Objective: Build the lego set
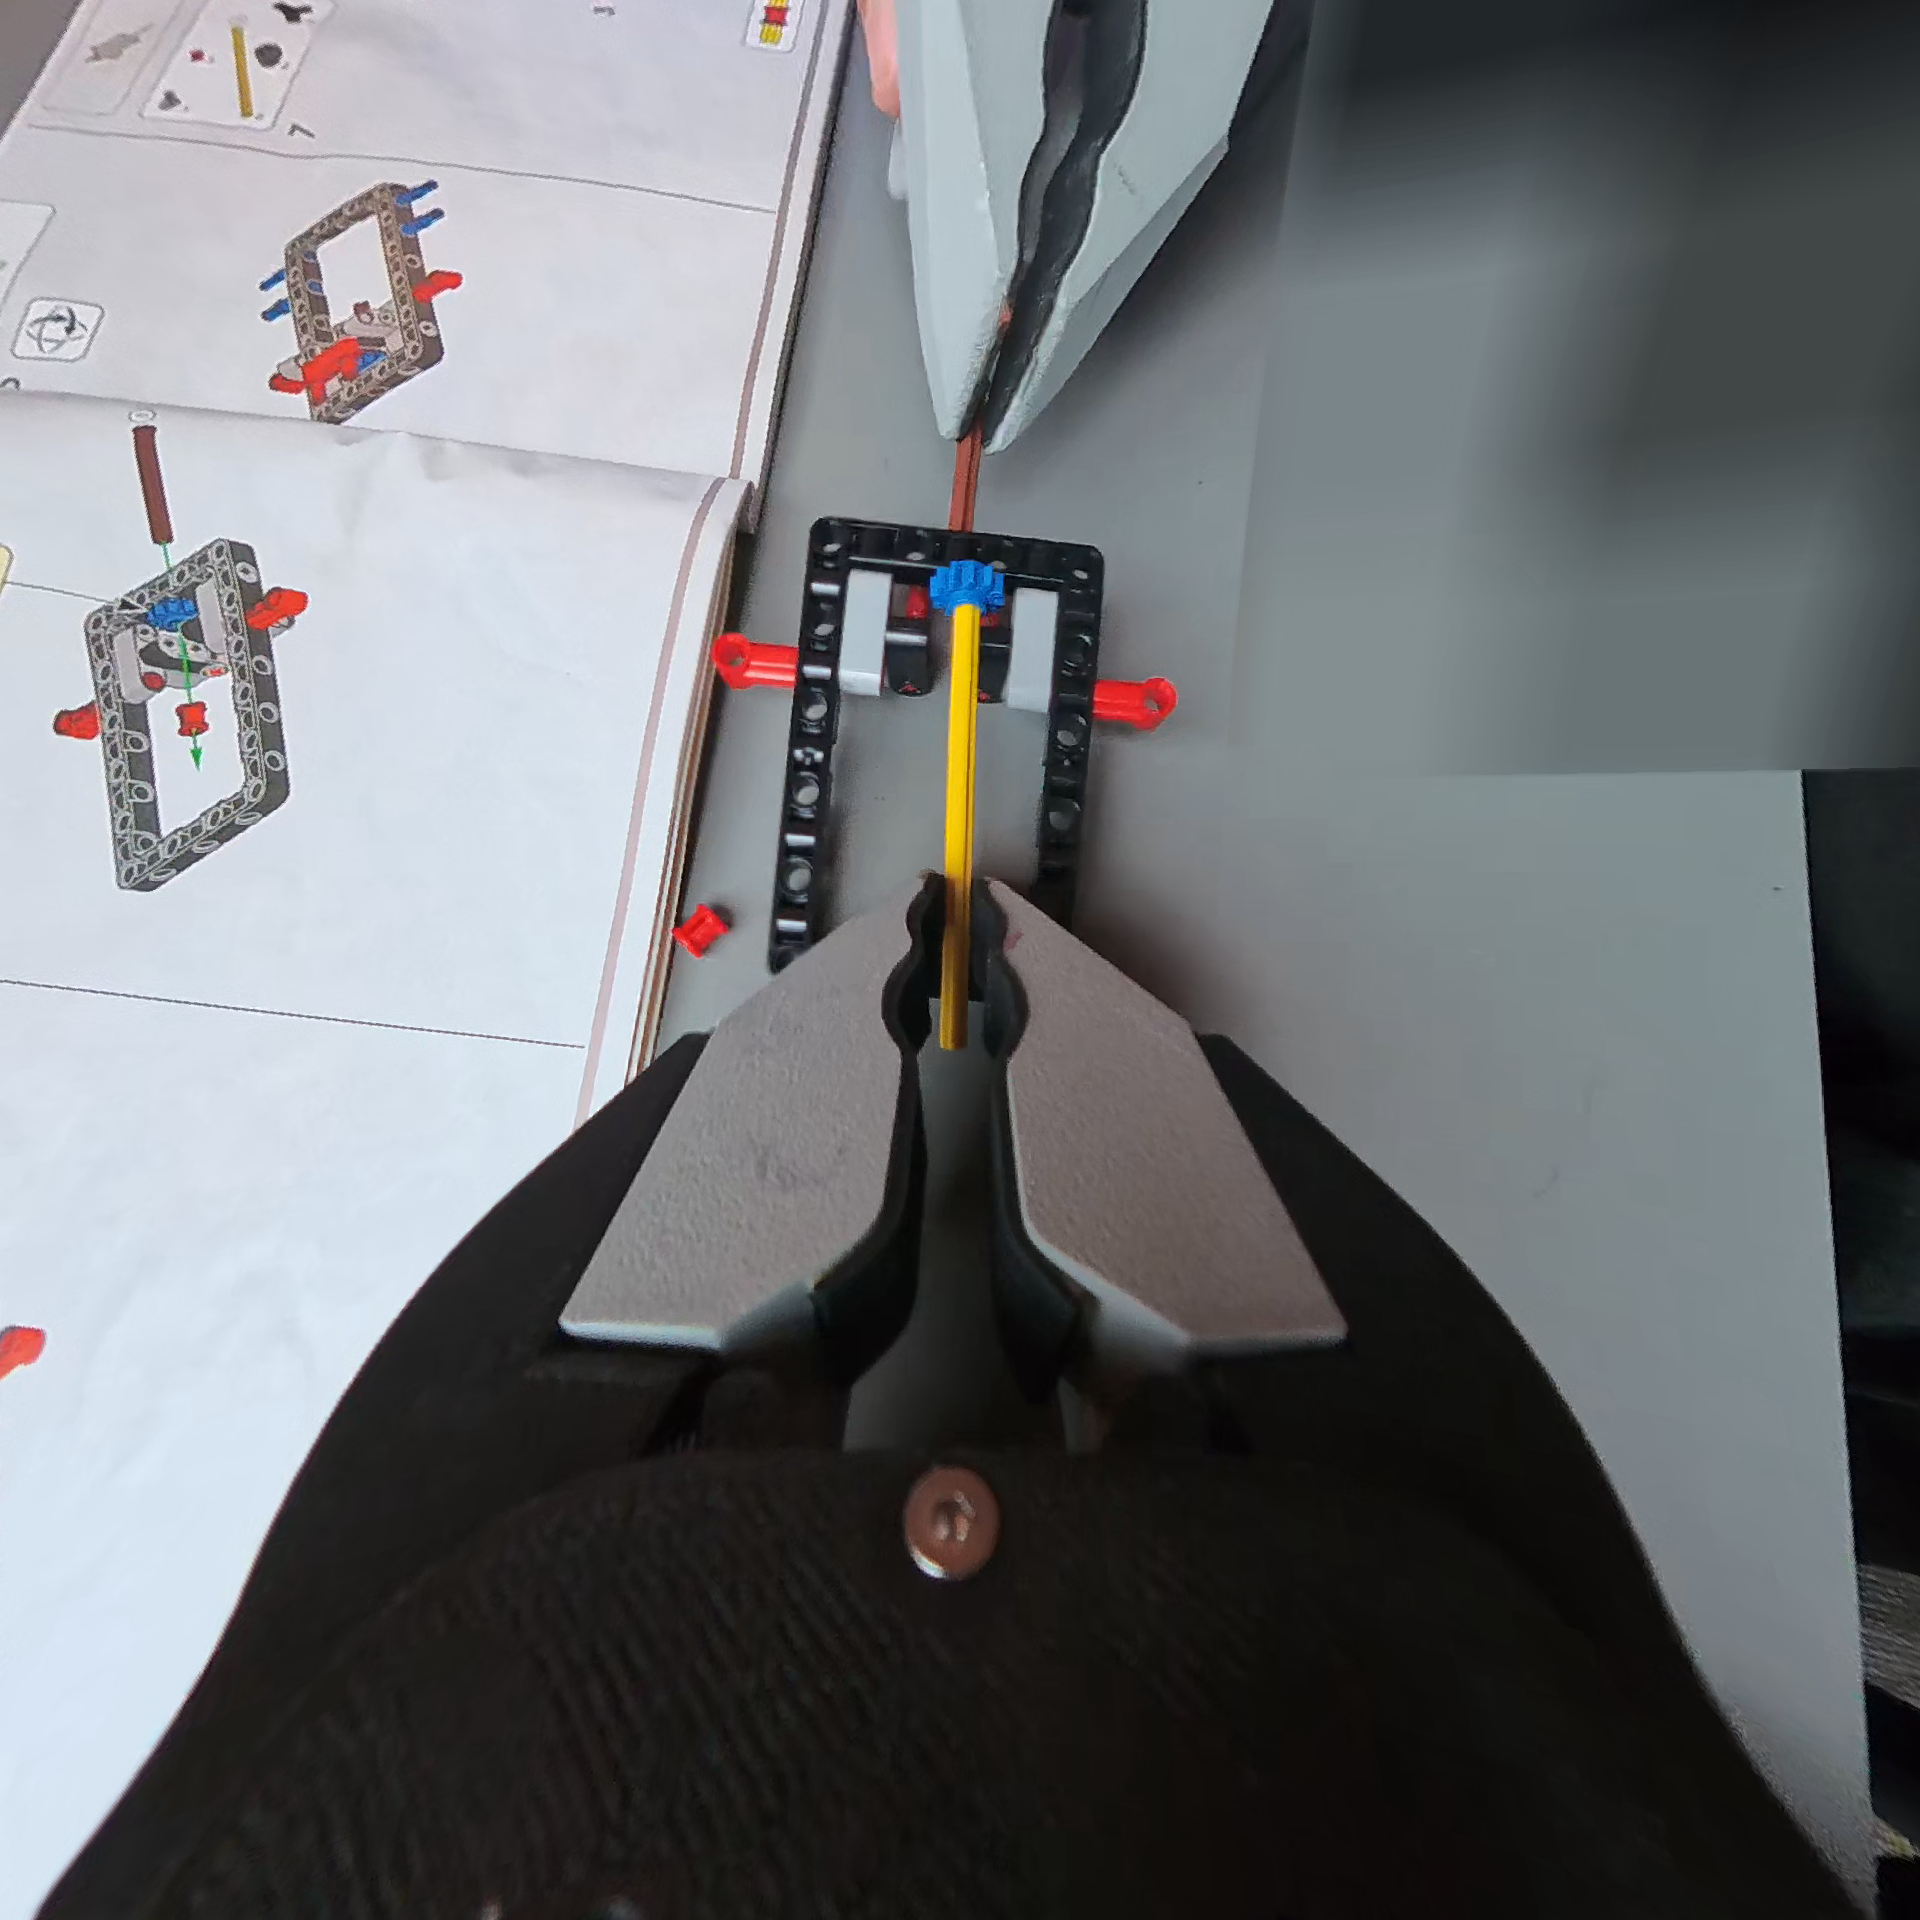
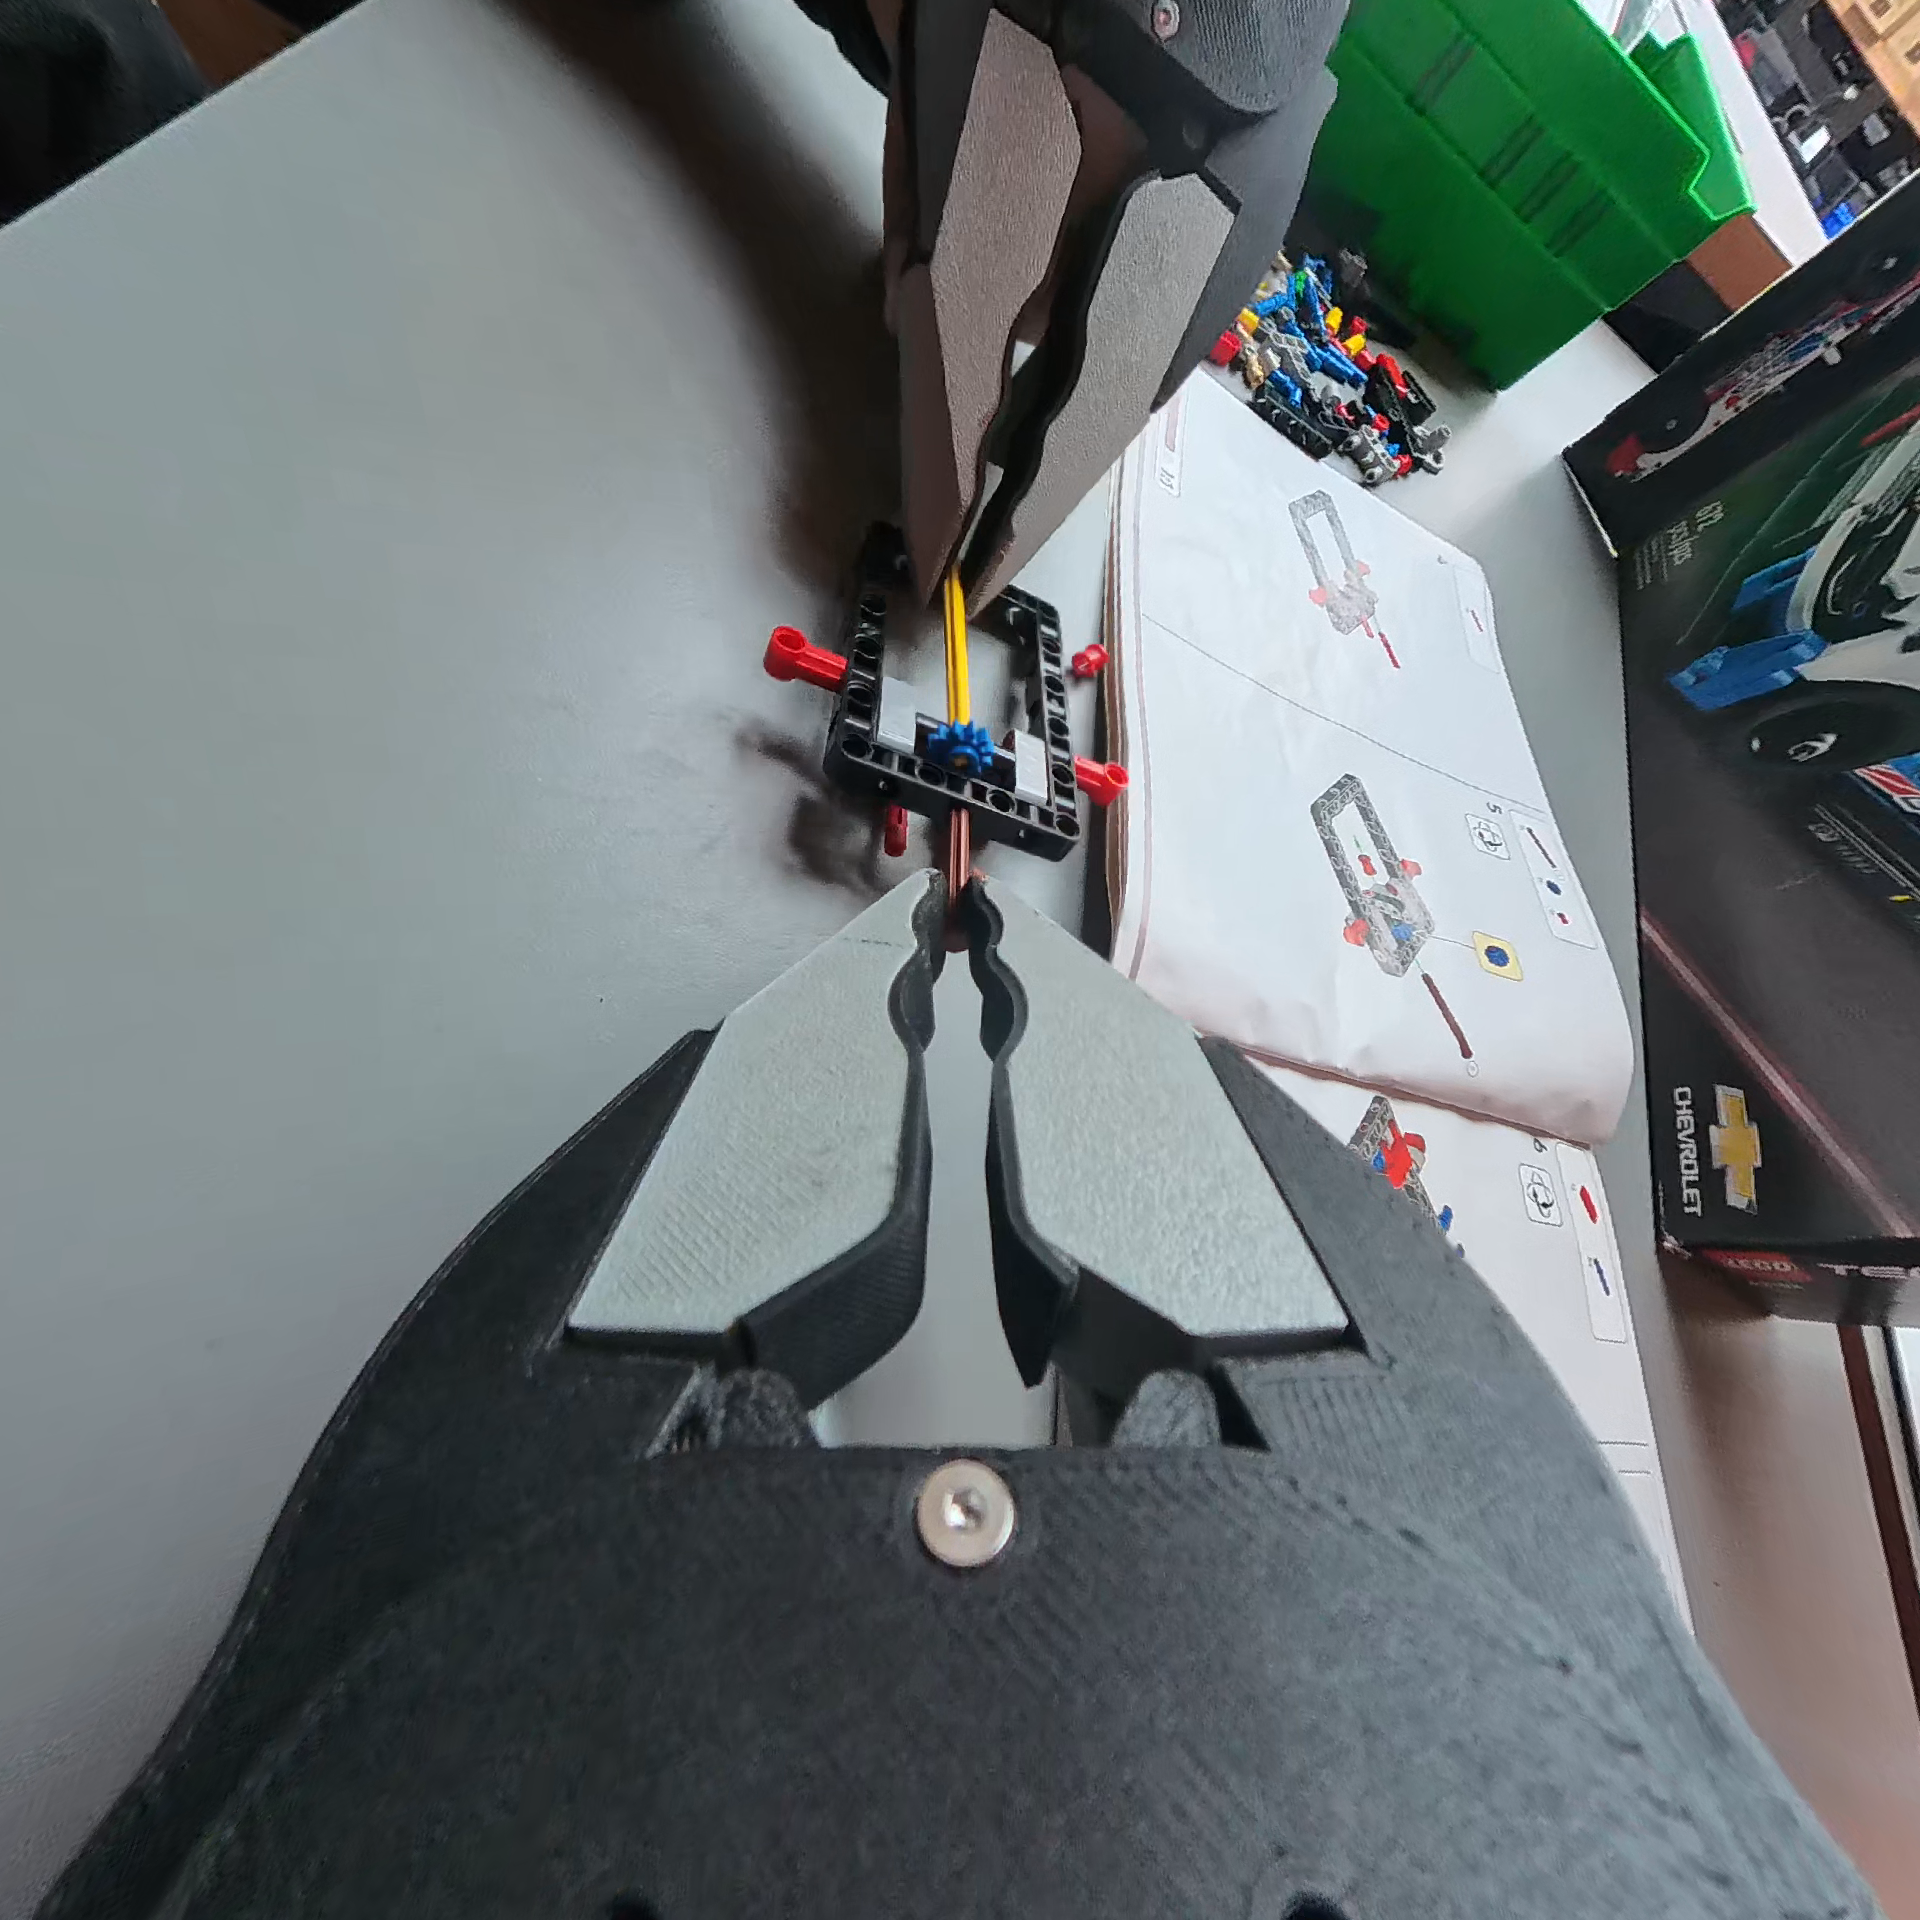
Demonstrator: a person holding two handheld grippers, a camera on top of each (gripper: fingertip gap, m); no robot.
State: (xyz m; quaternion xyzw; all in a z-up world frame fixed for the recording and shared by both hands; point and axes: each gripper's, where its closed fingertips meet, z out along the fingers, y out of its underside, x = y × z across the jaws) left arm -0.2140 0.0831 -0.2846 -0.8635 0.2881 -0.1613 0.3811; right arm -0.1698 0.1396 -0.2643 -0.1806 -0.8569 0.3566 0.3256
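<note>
While both claws grip: black frame (image 1: 951, 727) flat on grey table (image 1: 1403, 1039), just beside instruction booklet (image 1: 364, 727).
Left claw (image 1: 958, 894): clamped on yellow axle (image 1: 961, 748) ending at blue gear (image 1: 966, 585).
Right claw (image 2: 951, 894): clamped on brown axle (image 2: 958, 847) at frame's opposite end.
Technique: best kept coaxial, pushed gently.
Right view only: loose parts pile (image 2: 1335, 364), set box (image 2: 1787, 727).

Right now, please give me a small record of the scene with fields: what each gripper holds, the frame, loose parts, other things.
left gripper: shut on yellow axle
right gripper: shut on brown axle
black frame: flat on grey table, both axles meeting at its blue gear
loose part: red bush beside frame
other things: open instruction booklet, parts pile, set box
</note>
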